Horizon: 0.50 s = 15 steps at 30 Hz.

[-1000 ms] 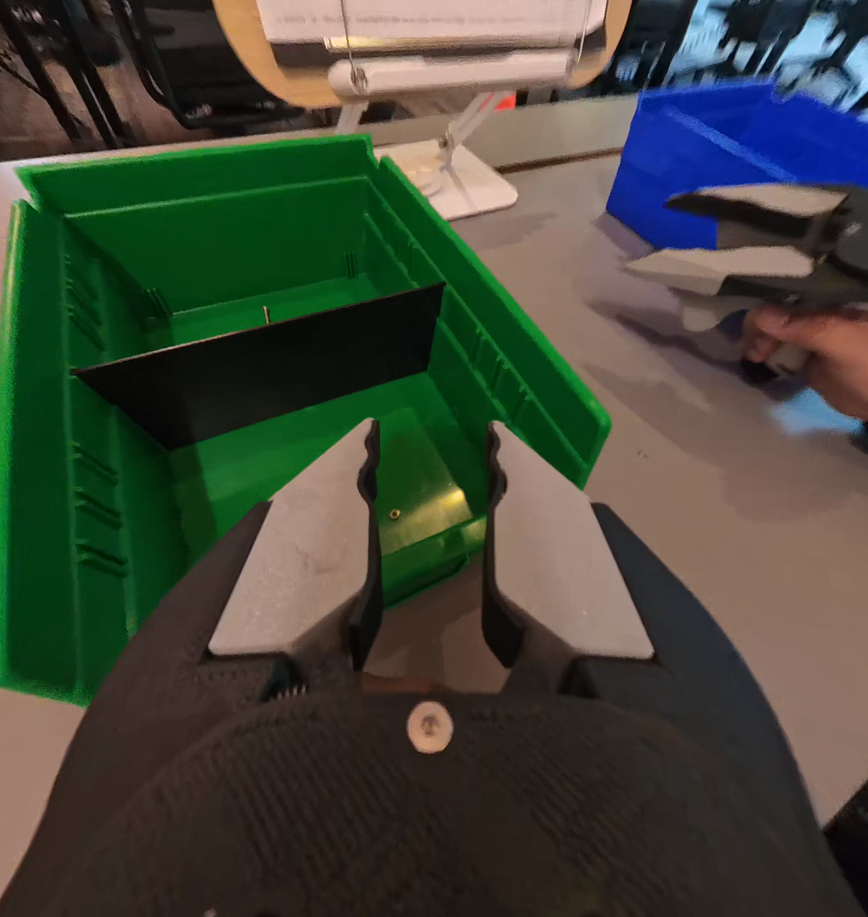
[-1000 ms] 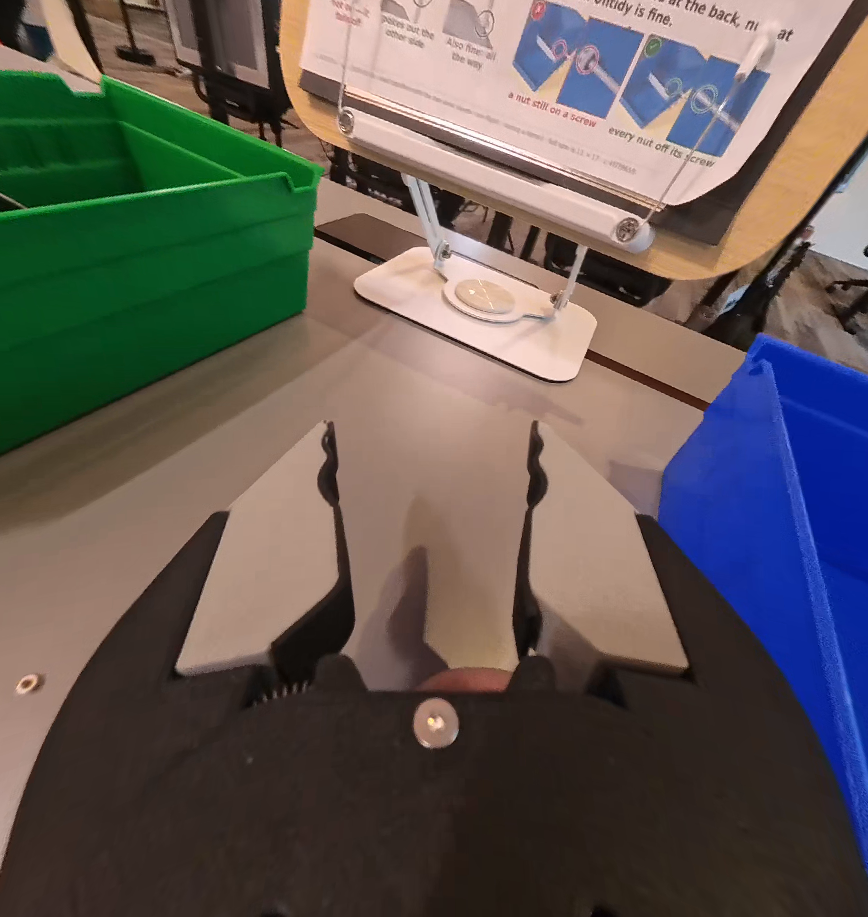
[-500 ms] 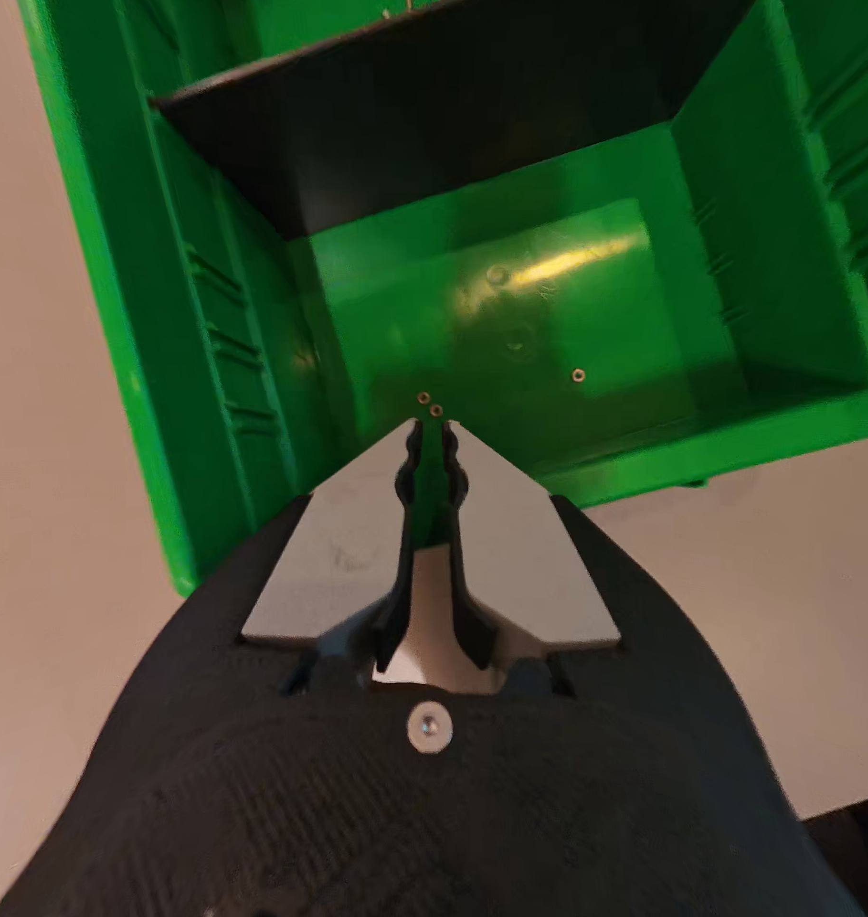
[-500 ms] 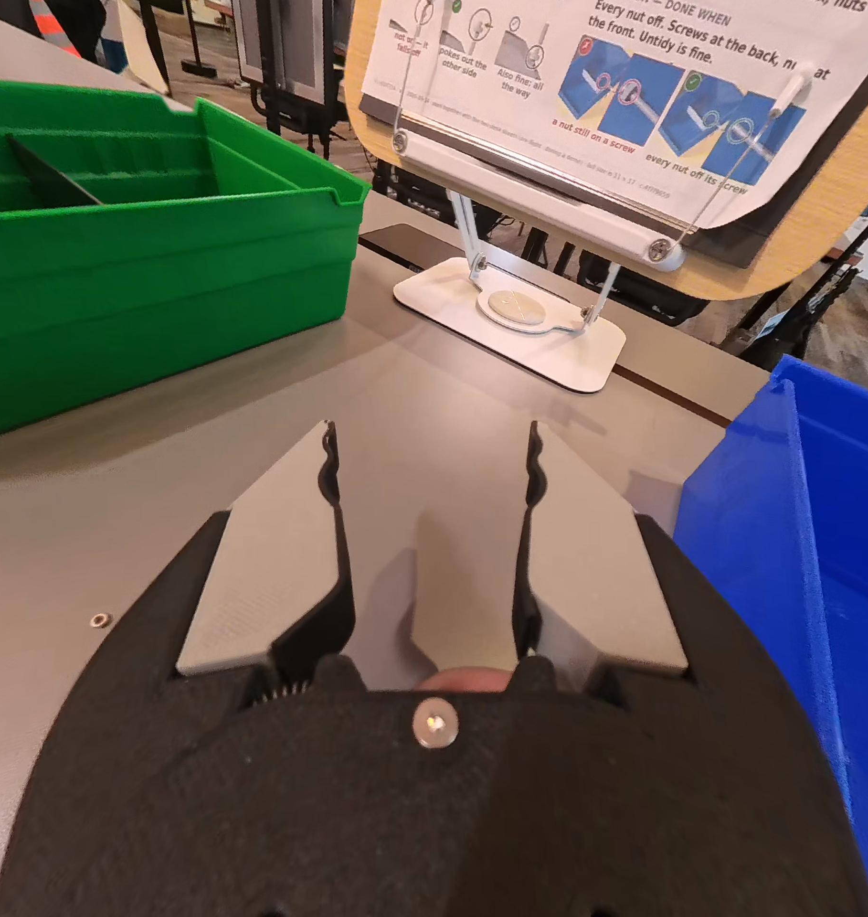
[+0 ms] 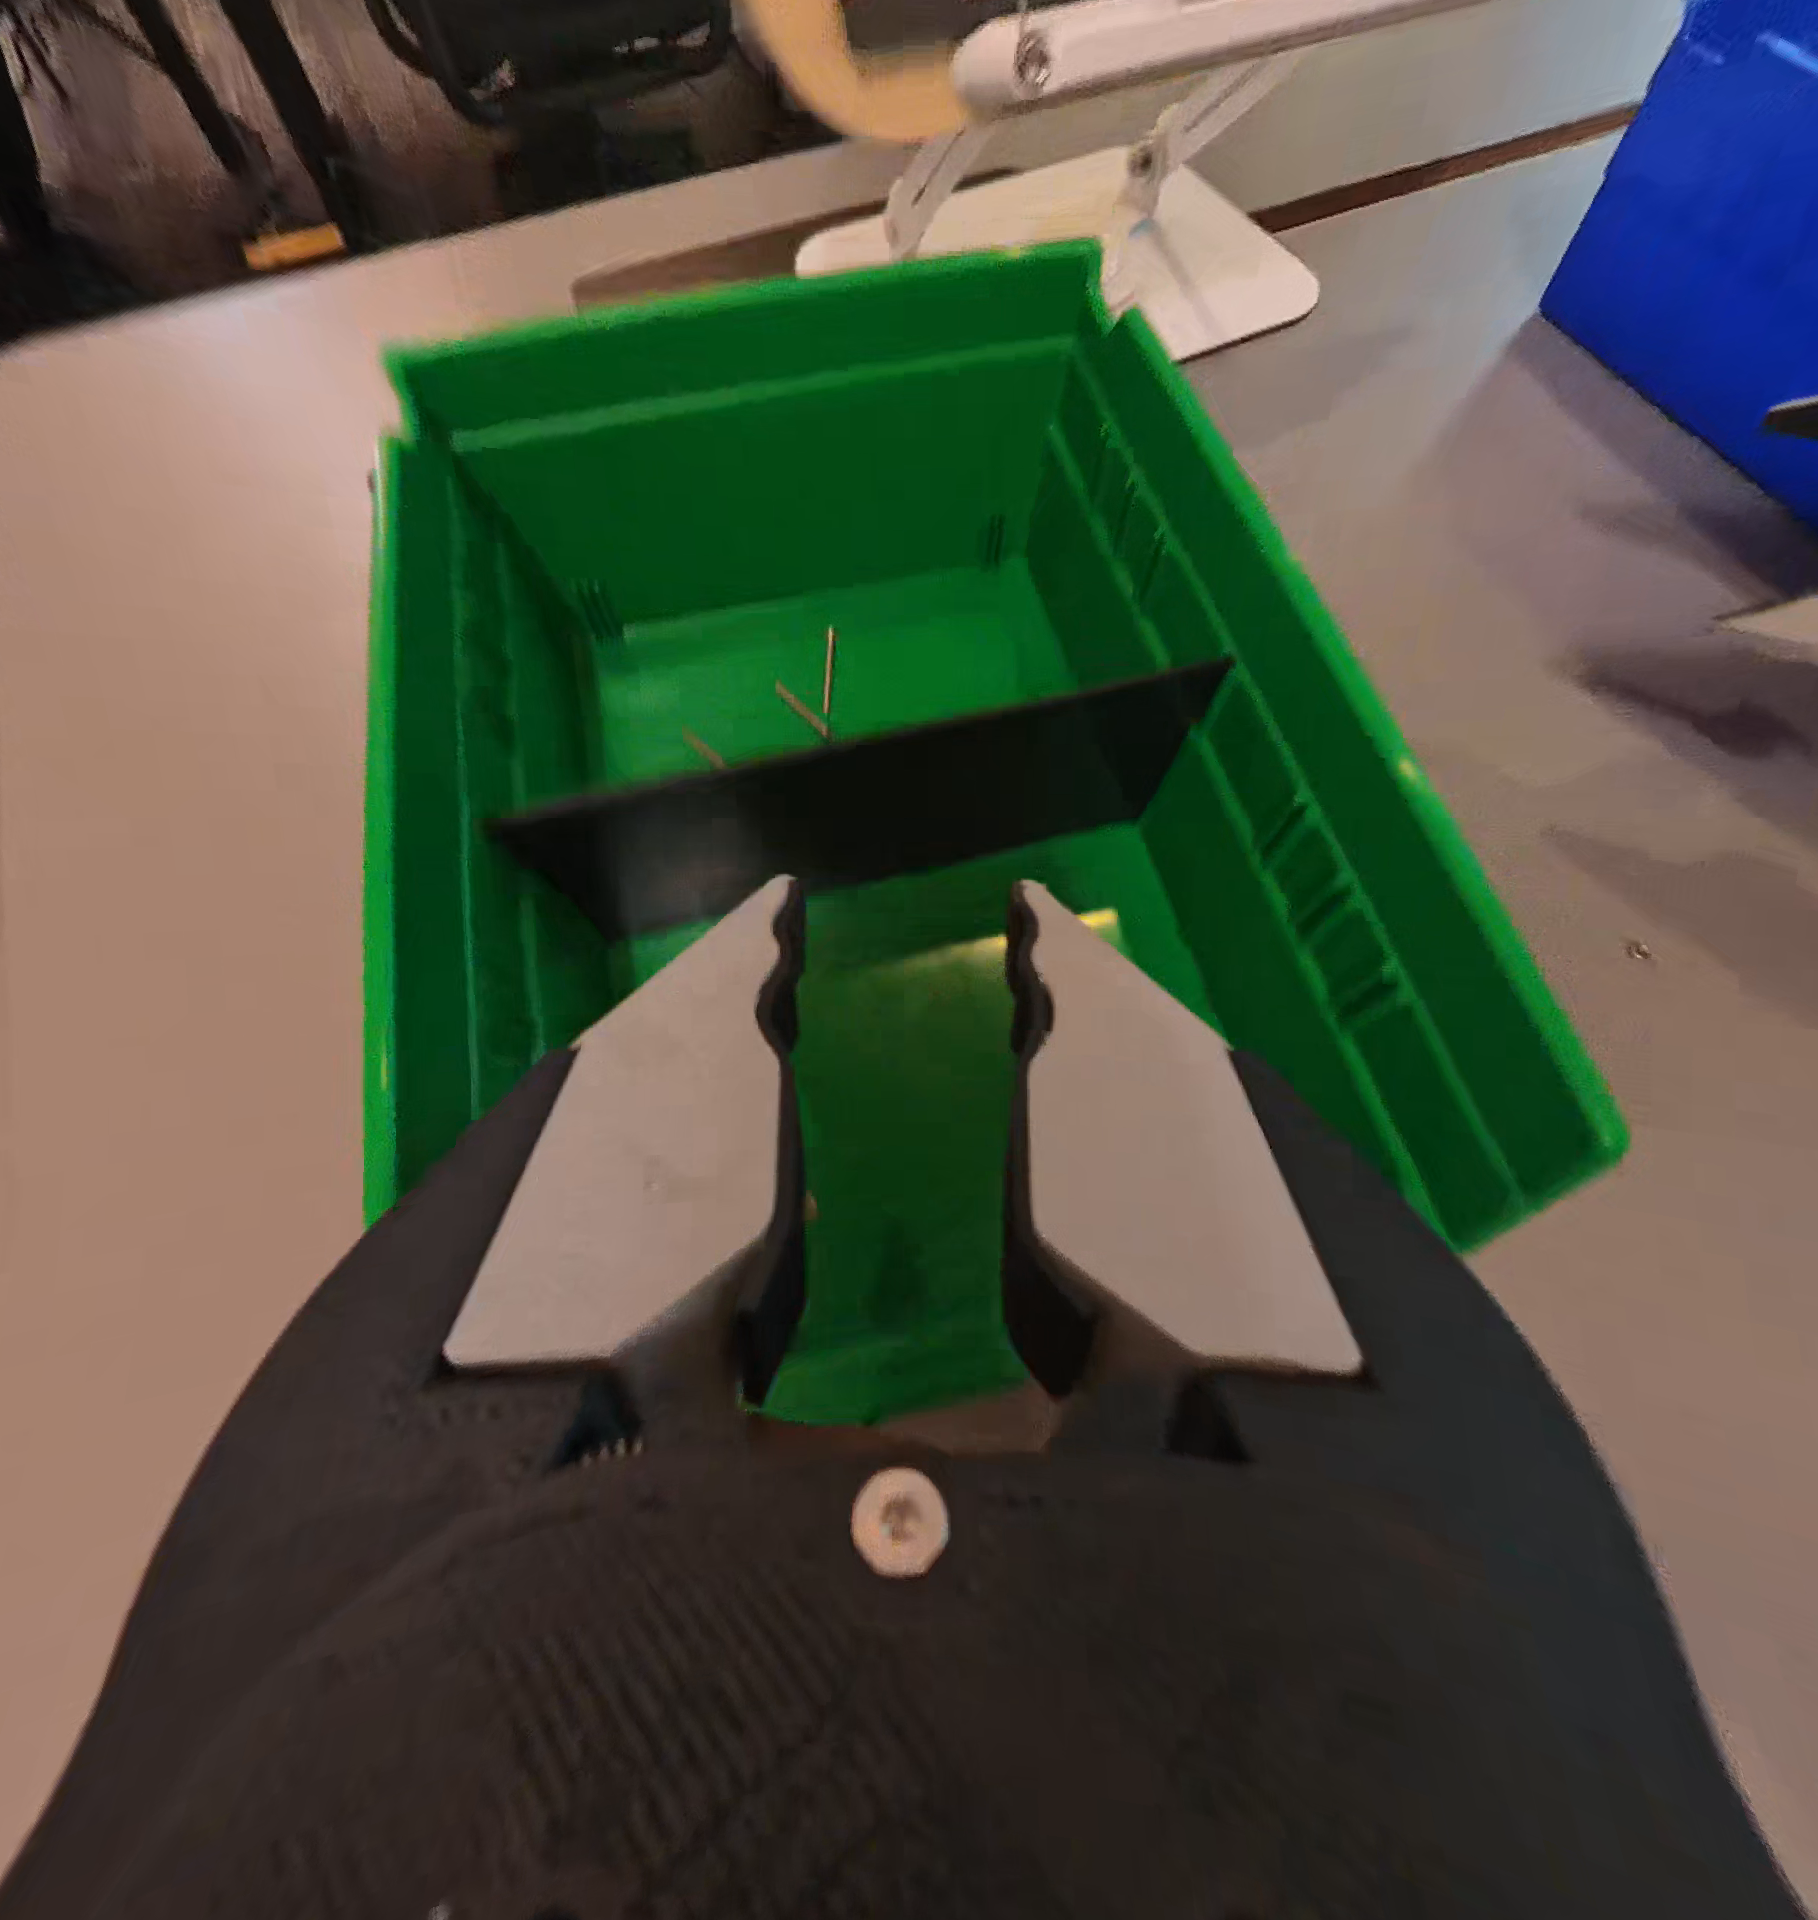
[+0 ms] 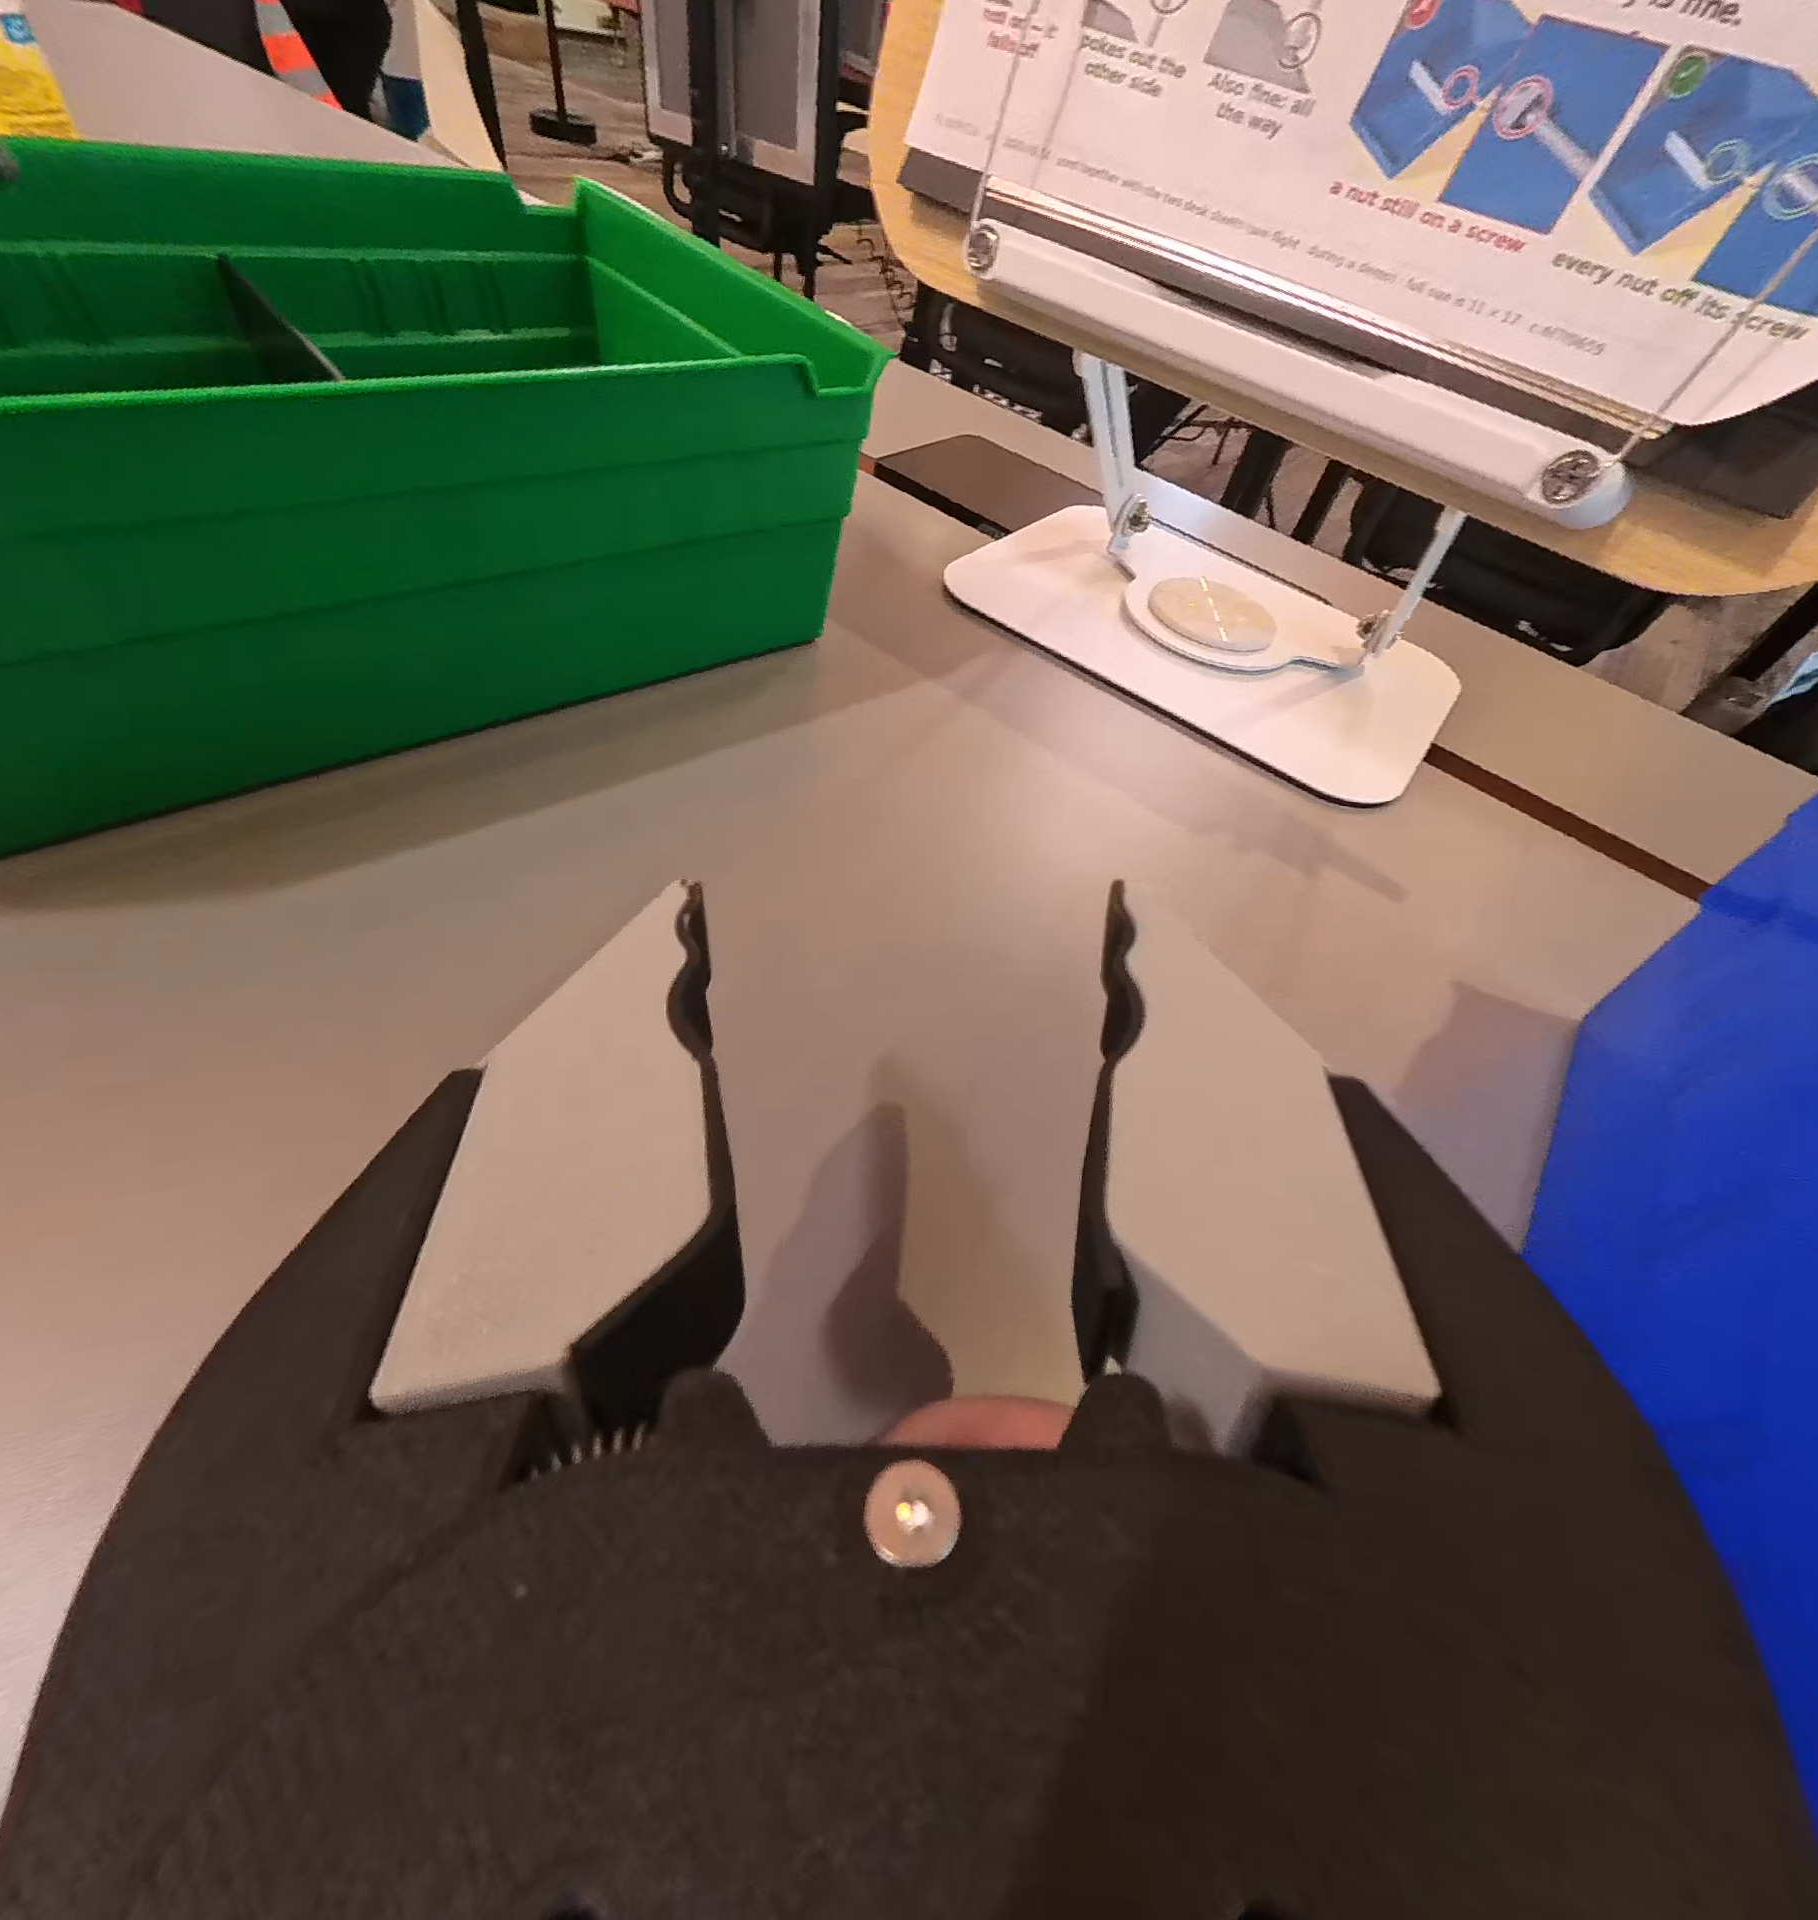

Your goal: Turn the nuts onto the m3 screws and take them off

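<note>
A green bin (image 5: 1331, 831) with a black divider (image 5: 884, 821) sits on the grey table. Three thin screws (image 5: 827, 675) lie in its back compartment. My left gripper (image 5: 903, 899) is open and empty, held above the front compartment, whose floor shows between the fingers. No nut shows clearly there. My right gripper (image 6: 903, 894) is open and empty, low over the bare table (image 6: 261, 1039) between the green bin (image 6: 365, 520) and a blue bin (image 6: 1715, 1299). Its fingers (image 5: 1809, 623) show at the right edge of the left wrist view.
A white stand (image 6: 1227, 644) holding an instruction sheet (image 6: 1404, 135) stands behind the bins. The blue bin (image 5: 1715, 260) is at the far right in the left wrist view. A small metal speck (image 5: 1637, 951) lies on the table right of the green bin.
My left gripper was nearly shut low in the front compartment by two nuts half a second ago. It has since opened, risen and tilted up. My right gripper stays open and has shifted slightly.
</note>
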Available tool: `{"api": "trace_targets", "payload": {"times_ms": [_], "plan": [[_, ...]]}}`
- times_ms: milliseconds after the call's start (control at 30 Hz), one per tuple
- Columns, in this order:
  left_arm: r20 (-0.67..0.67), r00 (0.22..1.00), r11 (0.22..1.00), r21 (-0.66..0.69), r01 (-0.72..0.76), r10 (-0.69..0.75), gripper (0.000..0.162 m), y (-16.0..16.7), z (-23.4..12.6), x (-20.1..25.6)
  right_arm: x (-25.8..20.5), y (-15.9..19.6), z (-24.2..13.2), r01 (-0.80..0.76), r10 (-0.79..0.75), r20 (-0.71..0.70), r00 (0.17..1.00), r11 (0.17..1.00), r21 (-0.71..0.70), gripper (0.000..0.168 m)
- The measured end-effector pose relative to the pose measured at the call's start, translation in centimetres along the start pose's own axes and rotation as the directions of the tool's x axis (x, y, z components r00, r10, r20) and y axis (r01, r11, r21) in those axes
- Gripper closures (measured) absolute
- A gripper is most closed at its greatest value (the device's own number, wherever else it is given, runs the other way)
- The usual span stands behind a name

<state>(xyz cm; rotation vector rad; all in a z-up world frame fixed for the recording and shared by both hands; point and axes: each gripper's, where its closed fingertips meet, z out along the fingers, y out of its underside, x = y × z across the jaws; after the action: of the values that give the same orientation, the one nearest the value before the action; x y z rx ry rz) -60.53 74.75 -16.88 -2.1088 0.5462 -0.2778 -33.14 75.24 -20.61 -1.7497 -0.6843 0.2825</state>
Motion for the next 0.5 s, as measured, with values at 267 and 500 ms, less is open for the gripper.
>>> {"api": "trace_targets", "payload": {"times_ms": [267,500], "plan": [[-0.068,0.964,0.903,-0.340,-0.263,0.256,0.150,-5.2,10.6,-0.4,-2.1,0.1,-0.1,0.087,-0.086,0.044,0.995,0.996,-0.009,0.094],[-0.248,0.949,0.731,-0.609,-0.309,0.195,0.149,-1.5,16.7,-1.3,-3.4,0.0,-0.4,0.125,-0.125,0.071,0.990,0.992,0.000,0.094]]}}
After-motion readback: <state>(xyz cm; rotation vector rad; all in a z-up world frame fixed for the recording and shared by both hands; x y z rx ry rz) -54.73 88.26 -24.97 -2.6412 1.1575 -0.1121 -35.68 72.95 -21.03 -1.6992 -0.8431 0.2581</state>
